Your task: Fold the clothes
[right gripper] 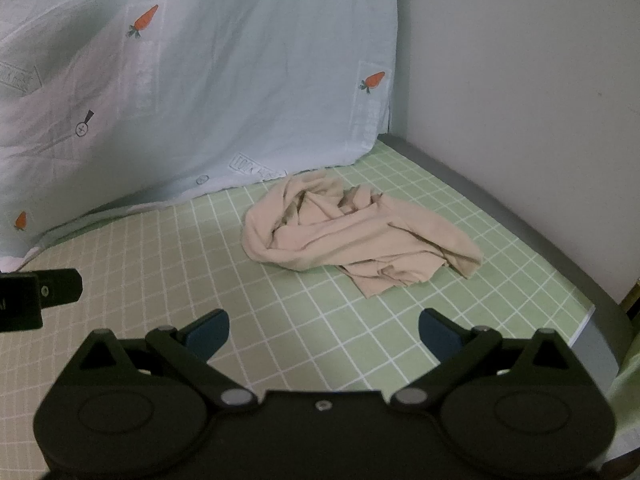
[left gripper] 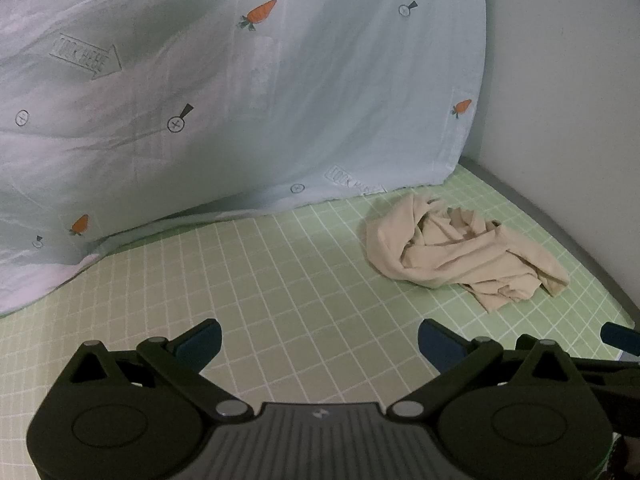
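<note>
- Left wrist view shows the left gripper (left gripper: 319, 343) low over the bed, with its 2 blue-tipped fingers (left gripper: 202, 342) spread wide apart and nothing between them.
- Right wrist view shows the right gripper (right gripper: 324, 334) the same way: its 2 fingers (right gripper: 438, 336) are wide apart and hold nothing.
- A crumpled beige cloth garment of thin soft fabric (right gripper: 352, 232) lies in a messy heap on the light green bed sheet with white grid lines (right gripper: 200, 280).
- That heap sits toward the far right part of the sheet, near the white wall (right gripper: 520, 100) and just in front of the pale blue hanging cloth with small orange carrot prints (right gripper: 200, 80).
- Neither gripper touches the garment. It lies ahead of the right gripper and off to the right of the left one (left gripper: 460, 248).
- I think the folding has not started yet. The step in hand looks like reaching for the garment.
- Next, I think both grippers need to move forward to the heap, pinch 2 edges or corners, and pull it out flat.
- Edges are hard to pick out because the cloth is bunched up, so a loose end at the near side looks like the easy spot to grab.
</note>
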The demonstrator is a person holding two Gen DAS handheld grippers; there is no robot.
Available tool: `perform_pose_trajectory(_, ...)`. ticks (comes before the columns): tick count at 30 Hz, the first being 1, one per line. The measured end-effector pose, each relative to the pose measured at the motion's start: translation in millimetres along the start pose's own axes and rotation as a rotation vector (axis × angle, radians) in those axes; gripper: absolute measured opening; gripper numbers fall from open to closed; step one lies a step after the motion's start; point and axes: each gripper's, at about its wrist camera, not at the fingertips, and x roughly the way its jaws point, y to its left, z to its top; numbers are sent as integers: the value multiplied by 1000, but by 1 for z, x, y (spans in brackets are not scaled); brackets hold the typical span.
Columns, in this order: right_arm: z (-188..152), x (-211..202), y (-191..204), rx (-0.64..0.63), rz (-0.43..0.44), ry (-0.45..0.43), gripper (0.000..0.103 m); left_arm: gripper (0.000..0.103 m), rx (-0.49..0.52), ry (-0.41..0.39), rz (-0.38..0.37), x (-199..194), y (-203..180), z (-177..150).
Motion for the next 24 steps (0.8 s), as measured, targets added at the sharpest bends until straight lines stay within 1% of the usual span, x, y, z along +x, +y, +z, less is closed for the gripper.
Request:
perform_pose_trajectory(6,2,6,-4,-4,4,8,102,103,-11,14,2,6,-1,2)
perform_pose_trajectory(13,11,25,-10,-9,11,16,102,103,-29,41,15,26,-3,10)
perform_pose_trajectory(19,29,59,-18,11,13,26,102,103,-60,74,35,55,-2,24)
perform_pose_trajectory(24,56,110,-26,10,-21,33,102,103,-91,114,35,95,-1,44)
